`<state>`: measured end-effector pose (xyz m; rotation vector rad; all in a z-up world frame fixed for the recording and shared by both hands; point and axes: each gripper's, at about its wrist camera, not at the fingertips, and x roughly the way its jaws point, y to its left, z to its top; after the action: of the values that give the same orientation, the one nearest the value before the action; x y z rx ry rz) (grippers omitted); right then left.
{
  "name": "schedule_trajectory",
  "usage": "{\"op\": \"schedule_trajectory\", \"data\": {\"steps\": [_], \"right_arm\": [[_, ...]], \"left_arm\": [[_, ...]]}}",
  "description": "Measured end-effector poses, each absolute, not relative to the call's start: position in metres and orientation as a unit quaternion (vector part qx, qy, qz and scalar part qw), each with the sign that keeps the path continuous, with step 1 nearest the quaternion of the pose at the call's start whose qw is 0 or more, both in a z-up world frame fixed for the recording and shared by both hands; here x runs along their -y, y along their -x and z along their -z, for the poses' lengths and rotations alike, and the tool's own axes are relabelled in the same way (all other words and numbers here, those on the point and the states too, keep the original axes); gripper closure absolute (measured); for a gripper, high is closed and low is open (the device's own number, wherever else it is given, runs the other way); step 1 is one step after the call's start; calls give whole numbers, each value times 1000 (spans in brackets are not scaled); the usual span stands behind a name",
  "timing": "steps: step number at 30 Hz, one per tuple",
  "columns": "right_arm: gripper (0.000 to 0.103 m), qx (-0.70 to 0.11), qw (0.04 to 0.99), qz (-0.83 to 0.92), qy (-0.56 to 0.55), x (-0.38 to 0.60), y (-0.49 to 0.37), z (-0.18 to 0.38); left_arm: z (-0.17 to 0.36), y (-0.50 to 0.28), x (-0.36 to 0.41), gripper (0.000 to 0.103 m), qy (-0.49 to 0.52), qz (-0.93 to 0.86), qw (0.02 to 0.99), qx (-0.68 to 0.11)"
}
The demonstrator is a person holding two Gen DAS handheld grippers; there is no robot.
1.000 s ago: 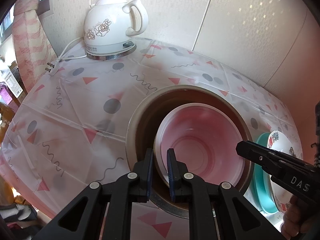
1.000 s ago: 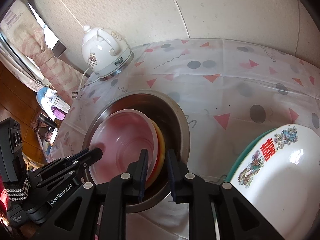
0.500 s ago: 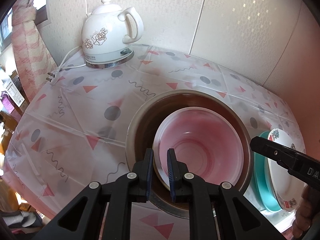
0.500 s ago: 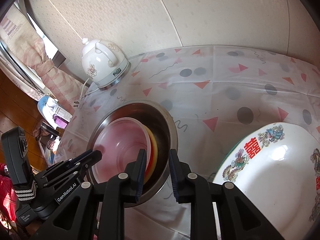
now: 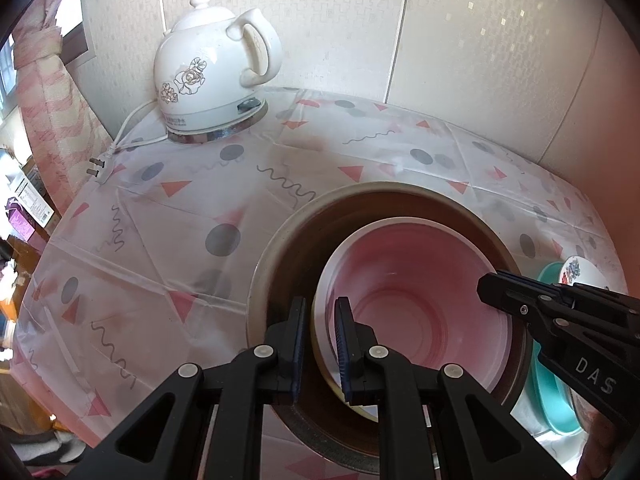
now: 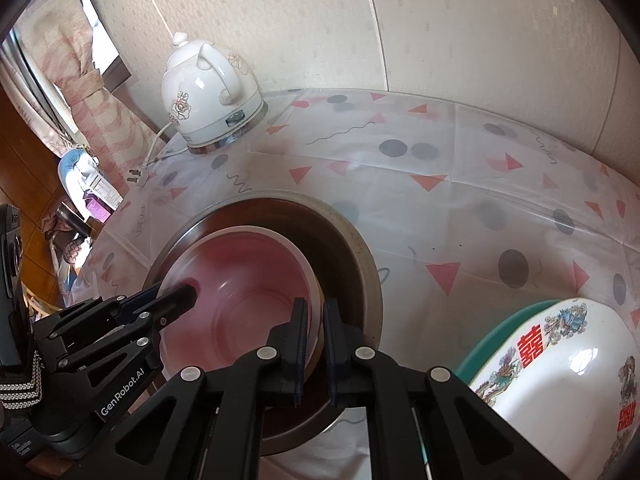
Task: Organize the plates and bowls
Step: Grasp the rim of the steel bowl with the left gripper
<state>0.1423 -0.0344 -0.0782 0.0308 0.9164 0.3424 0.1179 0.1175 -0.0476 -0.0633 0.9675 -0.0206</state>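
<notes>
Right now my left gripper (image 5: 322, 344) straddles the near-left rim of the pink bowl (image 5: 420, 304), one finger inside the bowl and one outside, the gap between them narrow and the rim caught in it. My right gripper (image 6: 316, 344) does the same on the opposite side: in the right wrist view its two fingers sit close together with the pink bowl (image 6: 248, 292) rim between them, so both my grippers hold the same bowl by its edge.

That pink bowl sits inside a larger steel bowl (image 5: 288, 264), with a thin yellowish rim showing just under the pink one; I cannot tell what that belongs to. The steel bowl (image 6: 360, 256) rests on the patterned tablecloth (image 5: 160, 208), printed with grey dots, pink triangles and squiggles.

To the right of the steel bowl, just beside it, lies a white decorated plate (image 6: 560, 380) with red characters and floral figures, stacked on a teal plate (image 6: 492, 332) whose edge shows at its left.

At the far left of the table, against the wall, stands a white electric kettle (image 5: 212, 80) on its base, its cord and plug (image 5: 98, 166) lying on the cloth to the left. A pink curtain (image 5: 48, 120) hangs at the far left.
</notes>
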Motion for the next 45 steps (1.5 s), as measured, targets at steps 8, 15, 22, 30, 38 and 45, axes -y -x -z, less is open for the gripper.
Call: {"op": "schedule_trajectory", "data": {"steps": [8,15,22,30,38,45], "right_arm": [[80,-438,878,-181,-58,45,-138,76],[79,-418,887,-167,-104,75,-123,65],[79,-443,876,-144,-120,84,-126,79],[81,-454,871,-151,-114,77,-125,86],[84,-462,867,-157,-105,72,-128,89],[84,-467,865,-159,-92,65,-130,93]], "left_arm": [[42,-116,-126,86,53,9,888,-457],[28,-98,-144,83,89,10,900,-427],[26,-85,-170,82,109,-3,901,-421],[38,-80,-187,82,144,7,889,-435],[42,-86,-176,82,130,35,890,-435],[50,-98,-167,83,120,44,884,-449]]}}
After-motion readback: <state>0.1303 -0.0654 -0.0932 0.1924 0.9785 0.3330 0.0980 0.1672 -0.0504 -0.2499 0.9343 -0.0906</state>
